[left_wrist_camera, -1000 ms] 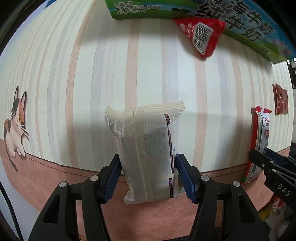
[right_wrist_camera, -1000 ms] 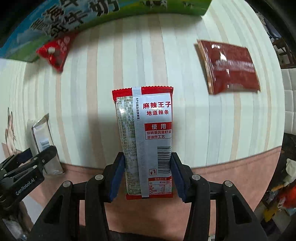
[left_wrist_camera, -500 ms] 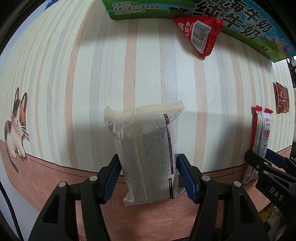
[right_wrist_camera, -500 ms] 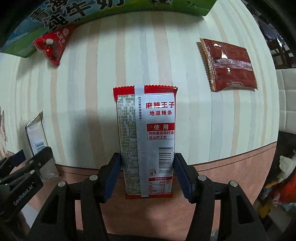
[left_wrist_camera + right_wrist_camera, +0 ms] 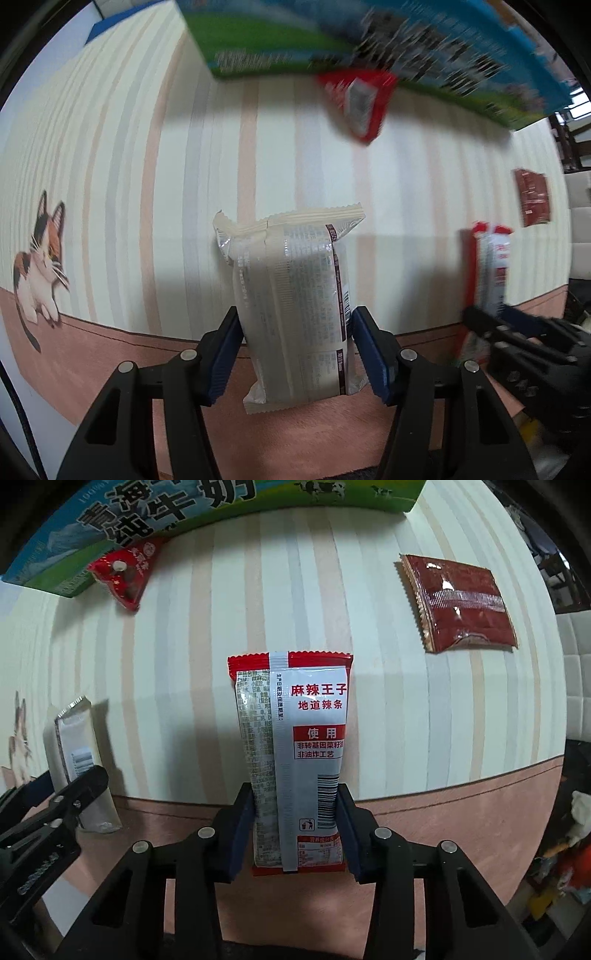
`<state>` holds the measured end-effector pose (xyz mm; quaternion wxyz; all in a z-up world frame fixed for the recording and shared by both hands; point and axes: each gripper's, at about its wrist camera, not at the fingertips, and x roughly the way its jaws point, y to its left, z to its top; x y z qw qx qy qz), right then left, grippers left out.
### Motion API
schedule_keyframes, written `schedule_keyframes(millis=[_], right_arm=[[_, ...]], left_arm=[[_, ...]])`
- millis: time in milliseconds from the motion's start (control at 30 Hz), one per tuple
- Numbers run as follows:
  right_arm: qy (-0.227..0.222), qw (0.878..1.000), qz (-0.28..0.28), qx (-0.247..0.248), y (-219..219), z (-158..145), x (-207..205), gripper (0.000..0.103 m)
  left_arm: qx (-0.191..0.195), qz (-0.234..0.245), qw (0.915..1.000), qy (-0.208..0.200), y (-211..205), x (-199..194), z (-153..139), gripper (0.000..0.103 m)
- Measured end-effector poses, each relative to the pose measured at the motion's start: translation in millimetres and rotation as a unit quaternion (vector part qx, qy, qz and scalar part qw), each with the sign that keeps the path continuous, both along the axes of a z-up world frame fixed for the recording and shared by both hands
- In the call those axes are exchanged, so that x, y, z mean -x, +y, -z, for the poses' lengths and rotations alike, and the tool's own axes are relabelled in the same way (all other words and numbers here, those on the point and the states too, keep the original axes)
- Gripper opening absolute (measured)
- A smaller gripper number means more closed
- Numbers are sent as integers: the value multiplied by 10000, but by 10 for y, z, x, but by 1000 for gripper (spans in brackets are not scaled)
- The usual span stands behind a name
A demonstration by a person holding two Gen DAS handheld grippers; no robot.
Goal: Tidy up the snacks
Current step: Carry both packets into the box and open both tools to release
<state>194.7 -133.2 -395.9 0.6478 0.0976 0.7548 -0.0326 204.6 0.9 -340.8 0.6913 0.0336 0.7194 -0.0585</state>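
Left gripper [image 5: 295, 354]: you pinch the cream snack packet [image 5: 295, 306] upright above the striped tablecloth [image 5: 166, 184].
Right gripper [image 5: 295, 834]: you clamp the red-and-white spicy strip packet [image 5: 295, 753] by its lower end.
Far edge: green milk carton box [image 5: 147, 517], red triangular snack [image 5: 122, 576] touching it.
Right side: dark red sachet [image 5: 458, 602] lies flat, well apart.

Striped cloth [image 5: 369, 664] ahead open; milk carton [image 5: 147, 513] blocks far edge.
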Motion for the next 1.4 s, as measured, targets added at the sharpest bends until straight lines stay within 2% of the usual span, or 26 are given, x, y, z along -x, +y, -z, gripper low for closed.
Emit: schedule_keyframes(millis=[133,267,467,600,700,767,833,1033,1233,1400], right_arm=[[-132,9995,99,-262,-26,-216,21,45],[-453,9974,158,-544,-77,-605,-64,45],[-1241,9879,263,-887,-280,-1412,-441,44],[-1786,9770,401,-1089,-496,-1957,-845,45],[-2040,9733,430,-960,-521,-2120,-1247,45],[-2100,9734,471,-781,-572,-2131,-1505,45],[-2100,9741,517,-653,-607,-2070,-1739,45],[-1706,9820,698,-421,-695,-1560,-2379,45],[-1295,9875,811,-384,-691,-1143,-2571,45],[-1035,9910,791,-315,-657,-863,-2620,48]], left_arm=[[194,82,9994,-264,-58,-73,-357,57],[469,118,9974,-535,-94,-239,-780,57],[719,286,9916,-1039,-153,-790,-1485,58],[583,366,9900,-1231,-166,-1226,-1681,58],[327,413,9919,-1154,-174,-1669,-1668,58],[219,350,9935,-1062,-124,-1913,-1591,58],[-51,444,9943,-964,-91,-2103,-1495,58],[-570,546,9960,-416,-106,-2575,-1053,58],[-914,737,9931,-62,-160,-2803,-710,59],[-1102,855,9901,154,-205,-2809,-481,59]])
